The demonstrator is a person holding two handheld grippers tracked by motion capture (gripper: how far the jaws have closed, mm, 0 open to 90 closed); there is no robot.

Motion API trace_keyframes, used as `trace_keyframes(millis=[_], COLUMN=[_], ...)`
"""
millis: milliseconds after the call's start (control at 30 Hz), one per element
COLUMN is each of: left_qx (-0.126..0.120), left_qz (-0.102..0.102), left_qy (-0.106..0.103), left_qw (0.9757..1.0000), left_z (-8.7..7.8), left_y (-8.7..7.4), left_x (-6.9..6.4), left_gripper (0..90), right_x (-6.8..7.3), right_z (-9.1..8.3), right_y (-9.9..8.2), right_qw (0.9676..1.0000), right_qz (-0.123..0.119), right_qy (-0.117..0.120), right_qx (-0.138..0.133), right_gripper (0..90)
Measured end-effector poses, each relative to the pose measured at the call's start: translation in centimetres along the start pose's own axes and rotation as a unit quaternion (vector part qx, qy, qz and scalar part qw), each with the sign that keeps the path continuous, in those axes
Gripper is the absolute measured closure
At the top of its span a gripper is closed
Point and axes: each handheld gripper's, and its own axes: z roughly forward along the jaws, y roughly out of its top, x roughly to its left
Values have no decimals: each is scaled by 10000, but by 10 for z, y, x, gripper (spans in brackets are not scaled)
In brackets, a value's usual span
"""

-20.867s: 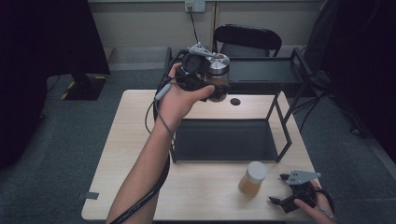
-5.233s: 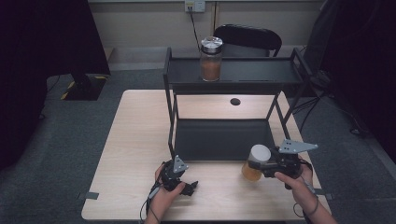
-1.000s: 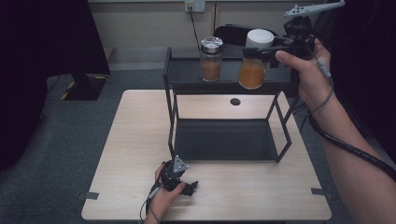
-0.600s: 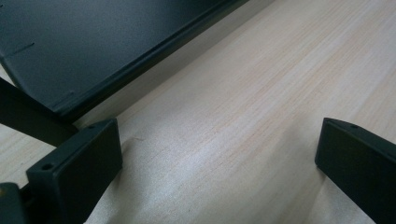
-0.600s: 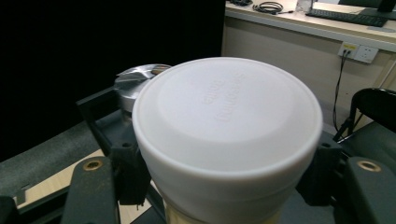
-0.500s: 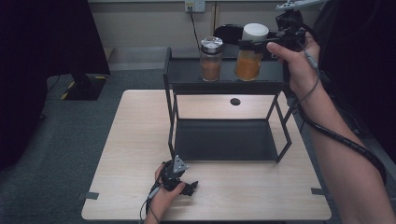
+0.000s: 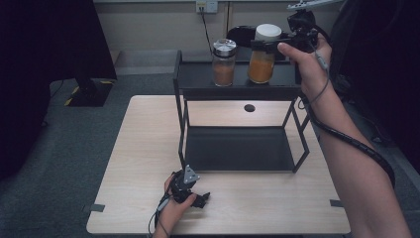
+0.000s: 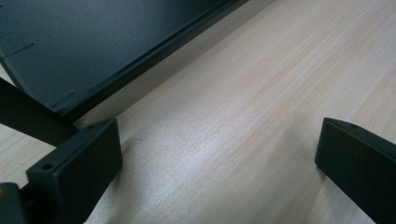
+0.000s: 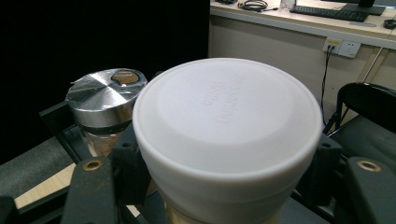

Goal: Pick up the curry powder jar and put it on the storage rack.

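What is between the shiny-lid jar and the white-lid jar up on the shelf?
Nothing: in the high view a bare gap of black shelf separates the shiny-lid jar and the white-lid jar.

A jar with a white lid [image 7: 263, 58] is seen standing up straight on the top shelf of the black rack [image 7: 198, 82]. Orange stuff can be seen inside it. Just beside it, a smaller jar with a shiny silver lid [image 7: 224, 62] is stood upright, with brown-orange stuff in it. The white lid is round and flat.
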Motion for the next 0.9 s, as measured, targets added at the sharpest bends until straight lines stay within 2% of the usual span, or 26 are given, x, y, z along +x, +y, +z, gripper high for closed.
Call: trace_keyframes(millis=[300, 733, 833, 900], left_qx=[-1, -1, 0, 0], left_qz=[0, -2, 0, 0], left_qy=[0, 1, 0, 0], left_qw=[10000, 10000, 10000, 10000], left_z=[0, 0, 0, 0], left_y=[0, 0, 0, 0], left_x=[0, 0, 0, 0], left_gripper=[0, 0, 0, 0], right_x=[0, -4, -6, -4], right_z=[2, 0, -1, -1], right_y=[-3, -13, -15, -14], right_qw=[10000, 9998, 9997, 9998], right_qz=[18, 106, 123, 52], right_qy=[34, 78, 121, 89], right_qx=[-5, -169, -187, -160], right_gripper=[337, 333, 317, 294])
